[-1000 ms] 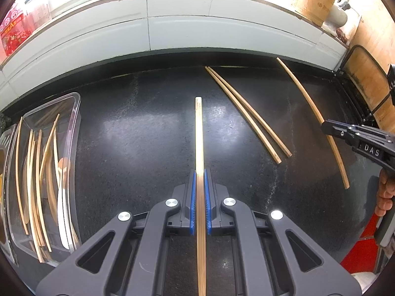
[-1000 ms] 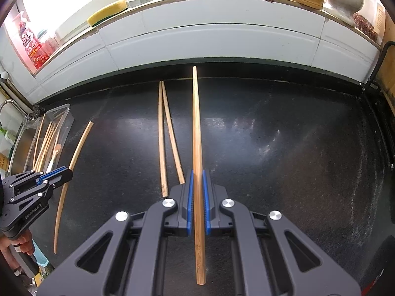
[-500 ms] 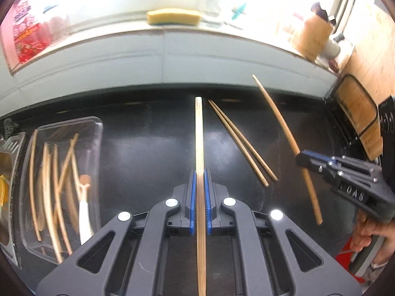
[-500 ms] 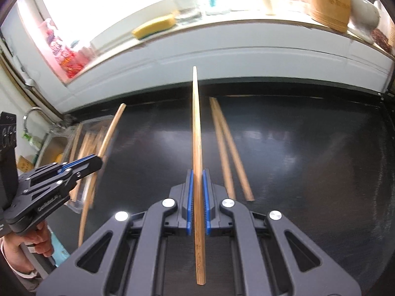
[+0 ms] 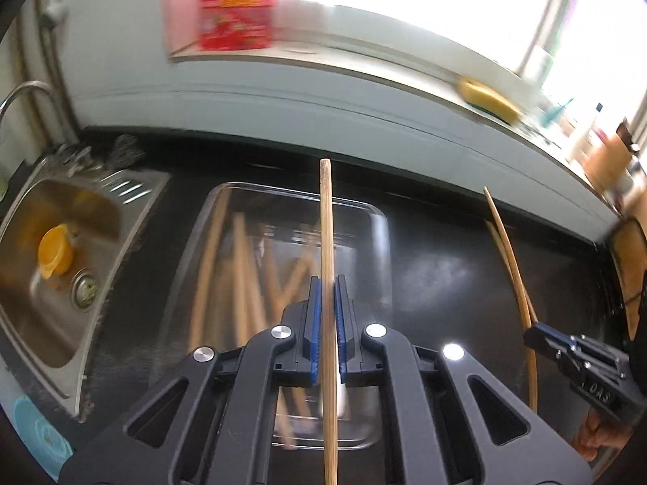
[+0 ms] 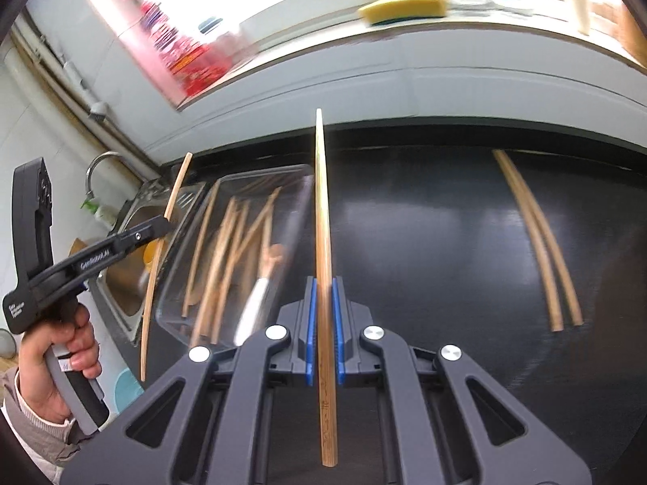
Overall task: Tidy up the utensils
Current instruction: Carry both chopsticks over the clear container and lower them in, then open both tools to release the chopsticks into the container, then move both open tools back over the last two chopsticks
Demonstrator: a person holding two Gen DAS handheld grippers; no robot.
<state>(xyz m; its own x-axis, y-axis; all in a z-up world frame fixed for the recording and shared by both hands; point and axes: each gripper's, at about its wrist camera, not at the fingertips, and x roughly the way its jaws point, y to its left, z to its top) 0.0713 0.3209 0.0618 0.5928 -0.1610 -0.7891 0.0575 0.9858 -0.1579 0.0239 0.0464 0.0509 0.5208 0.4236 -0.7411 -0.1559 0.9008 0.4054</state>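
My left gripper (image 5: 327, 315) is shut on a wooden chopstick (image 5: 326, 234) and holds it above a clear plastic tray (image 5: 376, 218) that holds several chopsticks and a white-handled utensil. My right gripper (image 6: 323, 315) is shut on another chopstick (image 6: 322, 210), raised over the black counter just right of the tray (image 6: 299, 186). The right gripper also shows in the left wrist view (image 5: 538, 331), and the left gripper in the right wrist view (image 6: 161, 224). Two loose chopsticks (image 6: 538, 238) lie on the counter to the right.
A steel sink (image 5: 60, 242) with a yellow object sits left of the tray. A tiled ledge (image 5: 323, 109) runs along the back, with a yellow sponge (image 6: 404, 6) and a red package (image 5: 236, 20) on it. A black wire rack (image 5: 631, 266) stands at the far right.
Both grippers have swung left with their chopsticks. The left one now hangs over the tray; the right one has left the two loose chopsticks behind on the counter.
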